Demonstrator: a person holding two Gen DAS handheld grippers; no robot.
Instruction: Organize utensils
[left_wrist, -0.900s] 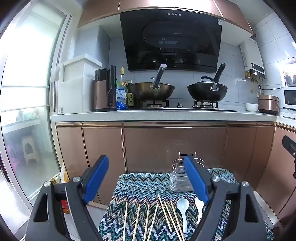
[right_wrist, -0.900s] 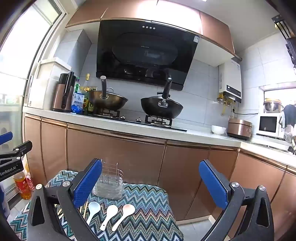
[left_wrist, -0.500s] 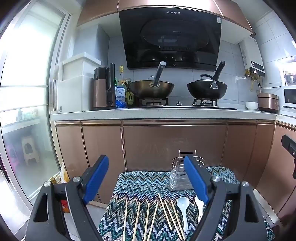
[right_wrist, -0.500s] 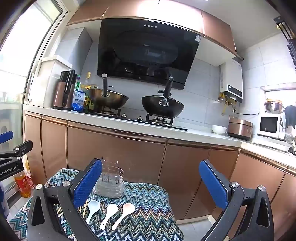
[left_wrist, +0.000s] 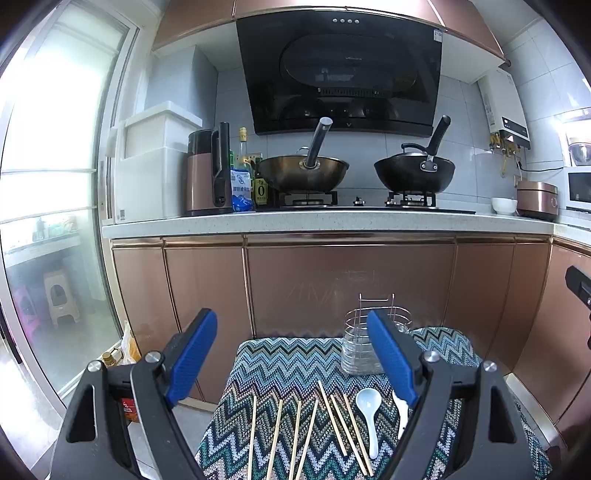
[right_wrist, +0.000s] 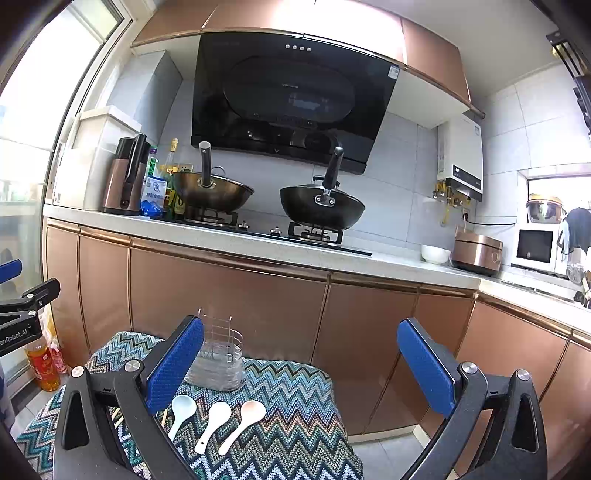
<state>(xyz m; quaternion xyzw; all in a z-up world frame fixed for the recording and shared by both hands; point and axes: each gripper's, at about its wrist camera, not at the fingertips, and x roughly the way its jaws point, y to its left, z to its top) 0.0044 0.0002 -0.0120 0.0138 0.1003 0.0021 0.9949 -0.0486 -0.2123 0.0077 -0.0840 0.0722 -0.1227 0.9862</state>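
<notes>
A small table under a zigzag cloth (left_wrist: 288, 365) (right_wrist: 295, 417) stands before the kitchen cabinets. Several wooden chopsticks (left_wrist: 295, 432) lie side by side on its near part. Three white ceramic spoons (right_wrist: 216, 424) lie to their right; in the left wrist view one spoon (left_wrist: 369, 410) shows fully. A wire utensil holder (left_wrist: 360, 341) (right_wrist: 221, 358) stands upright at the cloth's far side. My left gripper (left_wrist: 291, 358) hovers open above the chopsticks, holding nothing. My right gripper (right_wrist: 301, 365) hangs open over the cloth's right part, above the spoons, empty.
Copper cabinet fronts (left_wrist: 347, 288) rise just behind the table. The counter above carries two woks (left_wrist: 303, 171) (left_wrist: 413, 173), a kettle (left_wrist: 205, 173) and bottles. An oil bottle (right_wrist: 42, 363) stands on the floor left of the table. A glass door (left_wrist: 48, 221) is at the far left.
</notes>
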